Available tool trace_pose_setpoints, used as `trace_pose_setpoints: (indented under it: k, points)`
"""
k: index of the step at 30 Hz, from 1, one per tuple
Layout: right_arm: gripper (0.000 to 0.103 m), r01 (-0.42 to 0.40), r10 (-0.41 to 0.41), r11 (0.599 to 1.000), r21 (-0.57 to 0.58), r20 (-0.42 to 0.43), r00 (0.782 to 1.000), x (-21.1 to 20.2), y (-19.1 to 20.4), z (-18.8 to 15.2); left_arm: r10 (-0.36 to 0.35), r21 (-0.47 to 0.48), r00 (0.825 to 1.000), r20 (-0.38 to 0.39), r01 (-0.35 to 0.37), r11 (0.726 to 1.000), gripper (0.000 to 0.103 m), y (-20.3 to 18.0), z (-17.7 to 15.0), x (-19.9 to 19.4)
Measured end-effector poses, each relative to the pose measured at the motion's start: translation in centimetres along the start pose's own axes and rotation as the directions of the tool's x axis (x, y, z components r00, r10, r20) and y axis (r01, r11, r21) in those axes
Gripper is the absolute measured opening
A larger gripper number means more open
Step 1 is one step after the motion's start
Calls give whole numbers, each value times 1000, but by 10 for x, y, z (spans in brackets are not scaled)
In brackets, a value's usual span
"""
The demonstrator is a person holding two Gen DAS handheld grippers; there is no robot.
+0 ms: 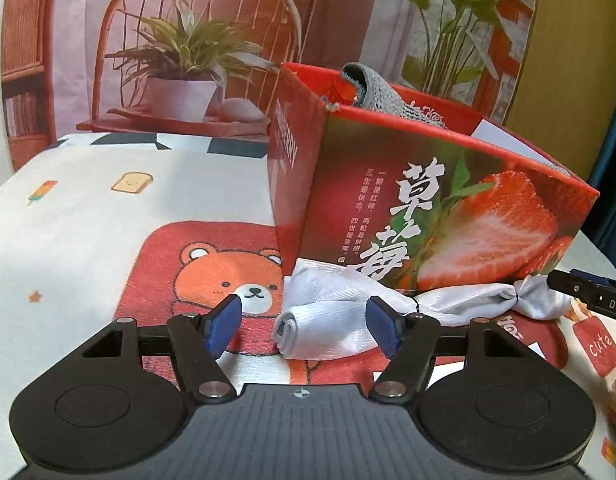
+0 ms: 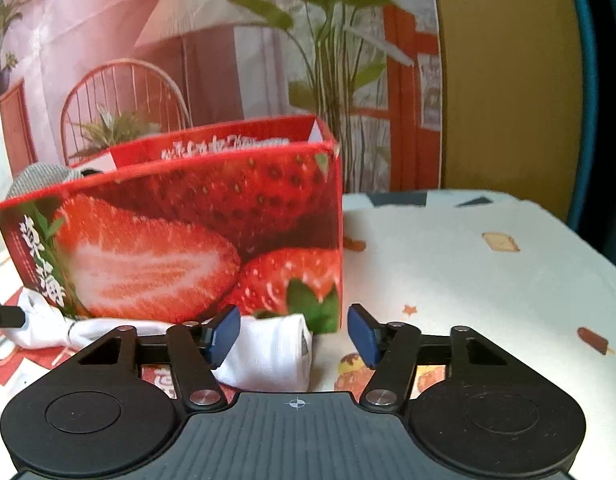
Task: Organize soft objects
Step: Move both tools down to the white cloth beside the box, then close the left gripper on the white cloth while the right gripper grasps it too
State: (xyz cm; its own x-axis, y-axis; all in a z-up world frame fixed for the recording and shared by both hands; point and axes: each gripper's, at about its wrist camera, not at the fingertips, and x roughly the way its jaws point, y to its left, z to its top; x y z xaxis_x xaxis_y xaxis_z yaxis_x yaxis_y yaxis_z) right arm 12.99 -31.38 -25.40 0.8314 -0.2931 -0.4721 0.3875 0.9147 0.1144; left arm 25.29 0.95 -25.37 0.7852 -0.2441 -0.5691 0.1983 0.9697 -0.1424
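Your left gripper (image 1: 303,328) has its jaws wide, straddling one rolled end of the white cloth (image 1: 340,312) on the desk (image 1: 67,240). Your right gripper (image 2: 293,334) (jaws equally wide) straddles its other end. Just beyond stands the strawberry box (image 1: 428,216), holding a grey knit cloth (image 1: 372,88).

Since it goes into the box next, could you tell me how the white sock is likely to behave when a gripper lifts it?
The white sock looks floppy: it lies crumpled and partly rolled against the box, so a lifted end would probably droop. Its sheen hints at slight slipperiness. It seems light, and unlikely to roll away.
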Motion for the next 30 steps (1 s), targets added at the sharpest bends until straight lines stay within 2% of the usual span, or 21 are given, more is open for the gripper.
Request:
trace_pose_setpoints:
  k: [7,13,20,24,30]
  points:
    - [49,-21,21,997,-71,2,1000,-1,12,-3,-21,18,1000,2,21,1000,67,-5,-7,4]
    - [49,-16,11,986,-163,-32,999,5,29,-3,-37,-25,999,3,37,999,67,0,-11,4]
    - [52,-52,37,990,-134,-113,993,17,24,0,-25,-12,1000,2,25,1000,66,-3,-11,5]
    - [51,-67,53,992,-111,-124,991,20,21,0,-17,-10,1000,3,17,1000,64,-4,-11,5]
    - [41,-81,67,989,-123,-114,991,17,23,-1,-11,-1,1000,3,11,1000,54,-7,-11,4]
